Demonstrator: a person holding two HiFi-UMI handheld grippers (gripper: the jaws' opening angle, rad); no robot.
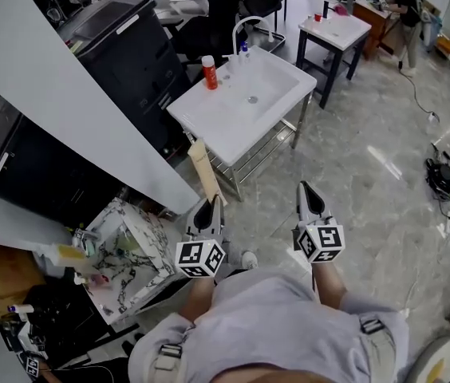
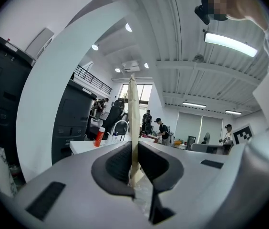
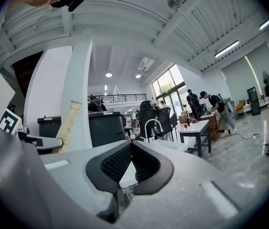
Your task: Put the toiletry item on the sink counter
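Observation:
The toiletry item (image 1: 203,170) is a flat beige packet, and my left gripper (image 1: 211,203) is shut on its lower end. It stands upright and edge-on between the pads in the left gripper view, where the packet (image 2: 133,118) rises above my left gripper (image 2: 134,162). The white sink counter (image 1: 209,122) lies ahead, with a red bottle (image 1: 209,72) and a faucet (image 1: 243,27) at its back. My right gripper (image 1: 305,191) is beside the left one, shut with nothing in it. The right gripper view shows the packet (image 3: 70,125) to the left of my right gripper (image 3: 130,149).
A black cabinet (image 1: 129,54) and a white slanted partition (image 1: 65,110) stand left of the sink. A marble-patterned box (image 1: 129,254) sits at my lower left. A small white table (image 1: 334,29) stands beyond the sink. Cables (image 1: 440,174) lie on the floor at right.

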